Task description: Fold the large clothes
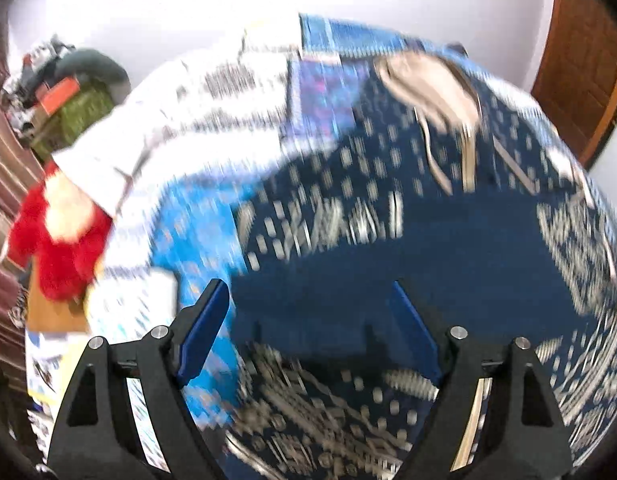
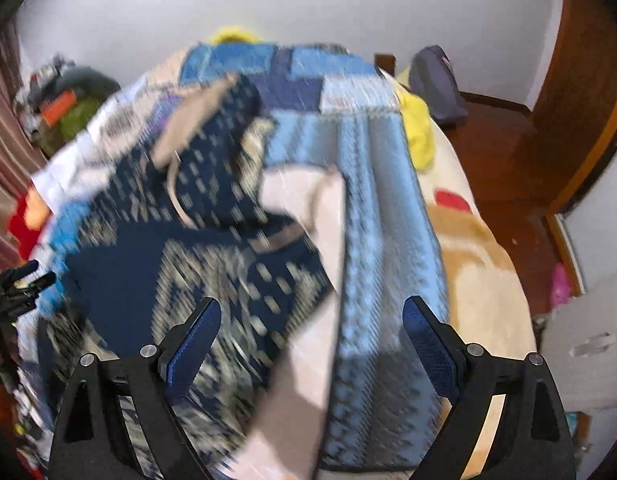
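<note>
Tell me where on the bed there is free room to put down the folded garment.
Free: the cream blanket right of the light blue cloth, before the wooden floor. Crowded: the left side, with the navy patterned garment, white cloth and red toy.

Both wrist views look steeply down over the bed (image 2: 480, 248), close. Both share the navy patterned garment (image 1: 348, 264) (image 2: 156, 264); right view reaches the bed's right edge.

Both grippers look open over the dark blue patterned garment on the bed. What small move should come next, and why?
Probably lower the left gripper onto the near edge of the dark blue patterned garment and close on it. Both it and the right gripper are open and hold nothing, and the garment lies rumpled, not yet folded. Motion blur hides the exact hem, so that is a guess.
</note>
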`<control>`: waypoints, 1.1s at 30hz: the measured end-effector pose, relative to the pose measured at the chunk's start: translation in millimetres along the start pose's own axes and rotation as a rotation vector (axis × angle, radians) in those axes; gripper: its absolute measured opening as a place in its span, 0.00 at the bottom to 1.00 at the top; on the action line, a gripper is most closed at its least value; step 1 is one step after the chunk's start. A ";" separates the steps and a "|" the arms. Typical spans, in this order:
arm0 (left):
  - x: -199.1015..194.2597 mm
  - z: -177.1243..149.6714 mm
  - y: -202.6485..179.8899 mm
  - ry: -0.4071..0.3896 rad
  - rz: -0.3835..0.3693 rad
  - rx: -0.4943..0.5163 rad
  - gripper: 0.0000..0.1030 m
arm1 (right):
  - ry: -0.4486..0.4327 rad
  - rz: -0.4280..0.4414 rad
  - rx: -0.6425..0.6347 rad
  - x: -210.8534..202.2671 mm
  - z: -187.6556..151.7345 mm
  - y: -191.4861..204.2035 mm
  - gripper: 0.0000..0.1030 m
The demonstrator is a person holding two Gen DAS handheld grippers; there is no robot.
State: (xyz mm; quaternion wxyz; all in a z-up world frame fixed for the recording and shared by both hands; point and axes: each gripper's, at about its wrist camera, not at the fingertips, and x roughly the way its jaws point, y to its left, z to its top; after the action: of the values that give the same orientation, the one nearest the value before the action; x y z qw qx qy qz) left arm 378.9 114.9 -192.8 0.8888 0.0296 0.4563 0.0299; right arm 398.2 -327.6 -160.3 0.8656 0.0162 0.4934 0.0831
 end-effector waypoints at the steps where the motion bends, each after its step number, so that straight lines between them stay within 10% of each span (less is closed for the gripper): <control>1: -0.6 11.0 0.5 -0.016 0.002 -0.007 0.82 | -0.008 0.014 0.004 -0.5 7.6 3.7 0.89; 13: 53.4 116.7 -21.7 -0.064 -0.005 -0.038 0.93 | -0.034 0.078 -0.088 58.1 108.7 73.6 0.89; 29: 184.9 155.1 -61.4 0.040 -0.053 -0.085 0.93 | 0.080 0.118 0.055 206.7 178.0 77.9 0.88; 33: 194.7 162.2 -61.7 0.049 -0.122 -0.145 0.79 | 0.035 0.152 0.064 213.3 183.0 86.7 0.64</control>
State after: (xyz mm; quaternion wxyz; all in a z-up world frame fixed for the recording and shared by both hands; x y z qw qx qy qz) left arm 625.6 64.9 -261.0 0.8773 -0.0633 0.4756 0.0095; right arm 650.5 -198.2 -238.6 0.8471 0.0796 0.5084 0.1330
